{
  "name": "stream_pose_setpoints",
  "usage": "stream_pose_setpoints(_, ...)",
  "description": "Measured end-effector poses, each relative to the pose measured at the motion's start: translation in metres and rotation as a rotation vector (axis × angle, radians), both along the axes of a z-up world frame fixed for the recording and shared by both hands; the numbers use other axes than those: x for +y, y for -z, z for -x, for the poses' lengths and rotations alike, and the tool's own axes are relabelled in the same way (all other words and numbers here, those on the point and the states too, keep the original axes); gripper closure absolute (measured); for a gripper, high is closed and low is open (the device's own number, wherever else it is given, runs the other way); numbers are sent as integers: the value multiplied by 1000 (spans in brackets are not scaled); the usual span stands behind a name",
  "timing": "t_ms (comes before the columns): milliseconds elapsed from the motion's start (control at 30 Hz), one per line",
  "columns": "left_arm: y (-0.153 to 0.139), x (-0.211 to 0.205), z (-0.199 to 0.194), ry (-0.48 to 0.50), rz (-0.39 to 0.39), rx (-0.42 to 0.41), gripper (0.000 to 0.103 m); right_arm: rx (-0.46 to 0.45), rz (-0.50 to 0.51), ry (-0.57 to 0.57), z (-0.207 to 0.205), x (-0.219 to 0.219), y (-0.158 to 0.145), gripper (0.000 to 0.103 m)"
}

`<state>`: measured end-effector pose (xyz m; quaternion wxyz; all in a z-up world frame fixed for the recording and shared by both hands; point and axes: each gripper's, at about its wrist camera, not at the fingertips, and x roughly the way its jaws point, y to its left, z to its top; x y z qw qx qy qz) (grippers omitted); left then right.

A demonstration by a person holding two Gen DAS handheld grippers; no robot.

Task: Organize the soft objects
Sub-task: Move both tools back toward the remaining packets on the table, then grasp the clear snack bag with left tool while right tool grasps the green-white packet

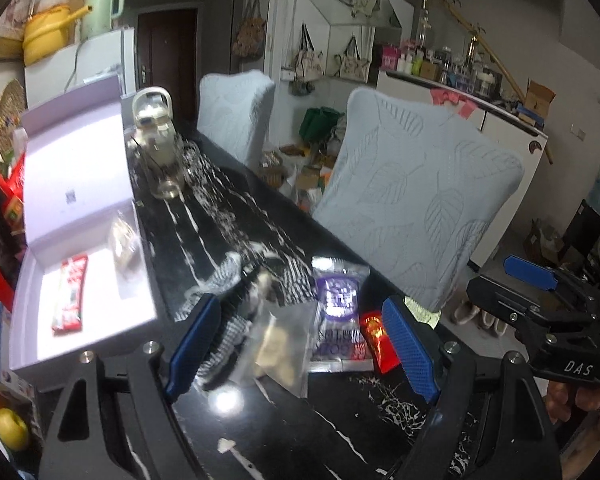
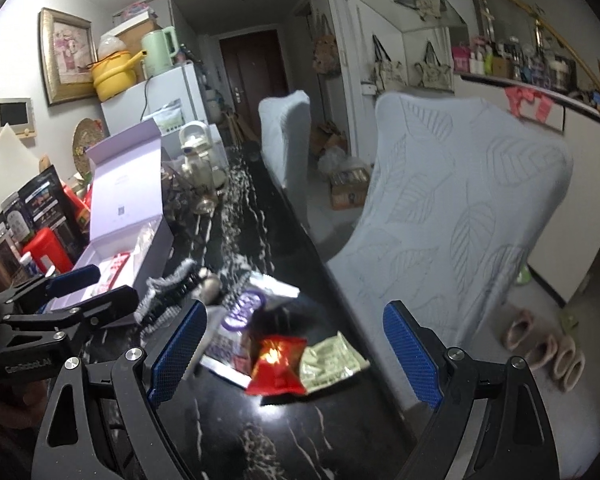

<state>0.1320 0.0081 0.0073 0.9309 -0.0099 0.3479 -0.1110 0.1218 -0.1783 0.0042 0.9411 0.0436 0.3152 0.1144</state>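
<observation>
Both spread wide, gripping nothing: left gripper (image 1: pixel 300 344) over the clear bag (image 1: pixel 278 344), right gripper (image 2: pixel 296 356) over the red packet (image 2: pixel 278 364), probably bound for the box (image 1: pixel 24 304).

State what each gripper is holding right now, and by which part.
Nothing is held. The left gripper and the right gripper are both open, hanging above the snack packets on the black table.

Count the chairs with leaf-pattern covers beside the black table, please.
2. The near chair stands beside the loose packets; the far chair stands further along the same table side. More may be hidden.
</observation>
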Motion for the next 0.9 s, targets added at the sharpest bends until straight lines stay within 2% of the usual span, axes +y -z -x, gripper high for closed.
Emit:
stream_pose_setpoints(267, 38, -3, -14, 20, 11, 69, 20, 69, -16, 7, -11, -17, 34, 12)
stream_pose_setpoints(533, 72, 2, -37, -16, -25, 154, 20, 113, -13, 30, -19, -30, 59, 12)
stream_pose_setpoints(600, 77, 2, -41, -13, -35, 163, 26, 131, -17, 34, -23, -33, 66, 12)
stream_pose_setpoints(667, 82, 2, -46, 11, -36, 176, 26, 141, -22, 37, -27, -35, 69, 12)
stream_pose_setpoints(767, 88, -1, -52, 55, -28, 199, 34, 160, -29, 40, -33, -38, 76, 12)
stream_pose_setpoints(900, 96, -4, -61, 108, -6, 235, 34, 171, -28, 30, -38, -39, 80, 12)
